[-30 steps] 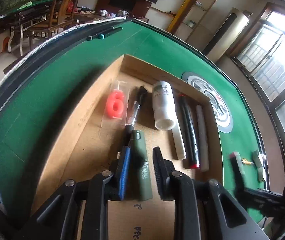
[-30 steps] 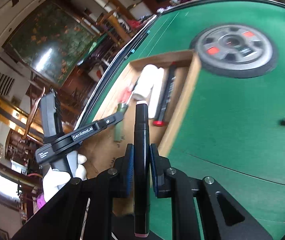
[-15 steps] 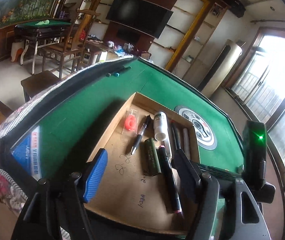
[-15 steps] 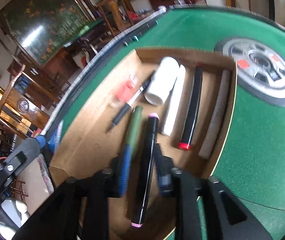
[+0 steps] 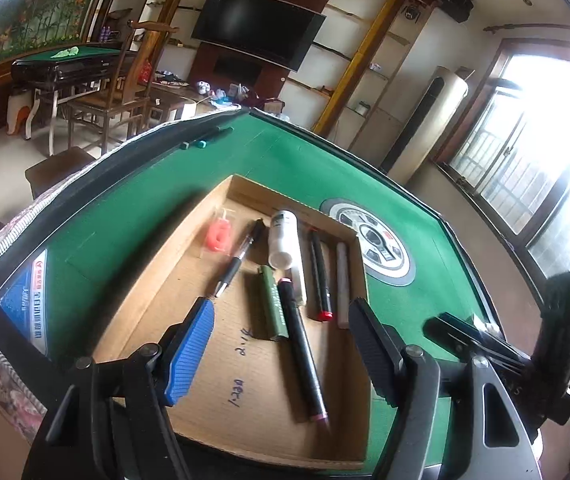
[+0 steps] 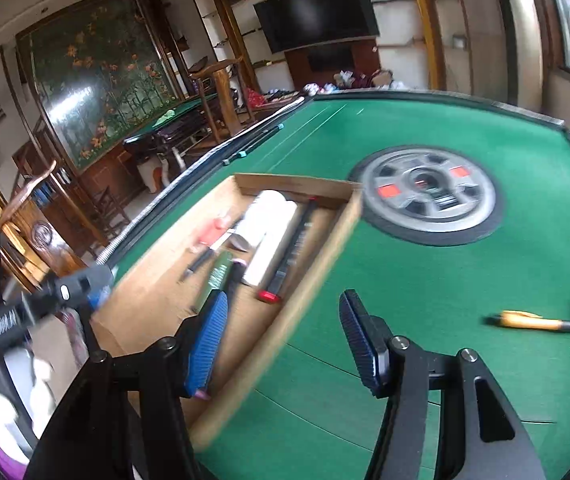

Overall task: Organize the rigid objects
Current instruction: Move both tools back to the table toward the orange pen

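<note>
Above cardboard tray [image 5: 189, 240], left gripper [image 5: 281, 344] tilted down (empty)

A home games room — green mahjong table [image 5: 133, 216], wall television [image 5: 257, 26], wooden chairs [image 5: 117, 92].

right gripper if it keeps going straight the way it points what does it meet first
Probably bare green felt tabletop, just right of the cardboard tray wall. The right gripper is opening and holds nothing; depth is unclear.
</note>
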